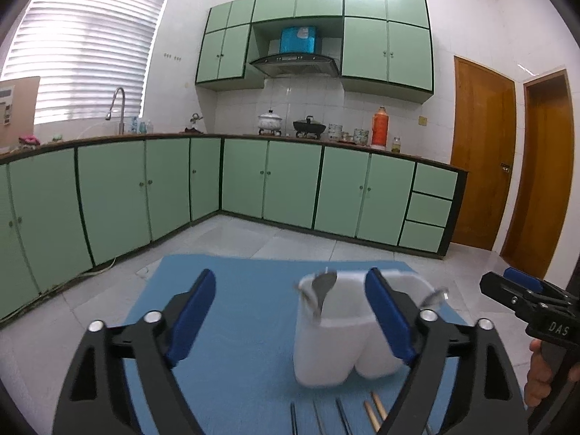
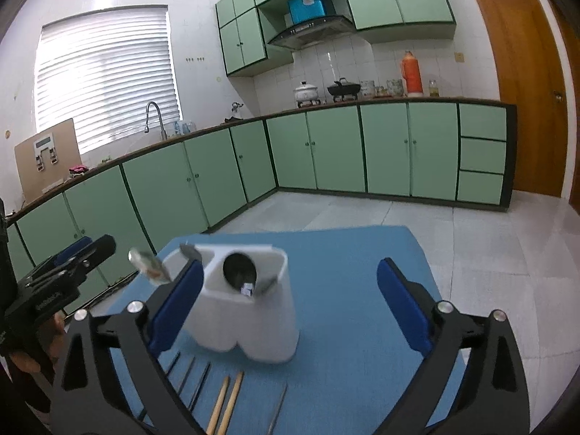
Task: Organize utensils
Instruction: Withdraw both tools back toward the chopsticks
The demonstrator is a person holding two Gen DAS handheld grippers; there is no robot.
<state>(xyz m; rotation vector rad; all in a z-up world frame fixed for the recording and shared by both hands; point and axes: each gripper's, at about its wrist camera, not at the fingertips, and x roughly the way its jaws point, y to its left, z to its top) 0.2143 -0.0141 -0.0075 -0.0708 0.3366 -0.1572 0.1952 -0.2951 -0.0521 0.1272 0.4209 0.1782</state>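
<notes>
In a green-cabinet kitchen, a blue mat (image 2: 344,264) is seen spread across the lower half of both wrist views. At lower left of the right wrist view, the left gripper (image 2: 78,250) is glimpsed, its own view showing the jaws spread wide with nothing between the blue pads (image 1: 192,317). At centre stands a white two-compartment utensil holder (image 2: 250,322), with spoons (image 2: 239,272) already propped inside, bowls upward, one (image 2: 146,262) leaning out over the left rim. Along the bottom edge, just in front of the holder, thin metal utensils (image 2: 188,369) and a pair of wooden chopsticks (image 2: 226,402) are laid side by side on the mat, not yet sorted. To the right, the right gripper (image 2: 290,304) is held equally wide, empty.

The remaining pieces are judged light, stiff and slender; the metal ones are probably slippery and lying flat, so they would best be pinched across the shaft near mid-length. The holder looks light and could be tipped if knocked.
</notes>
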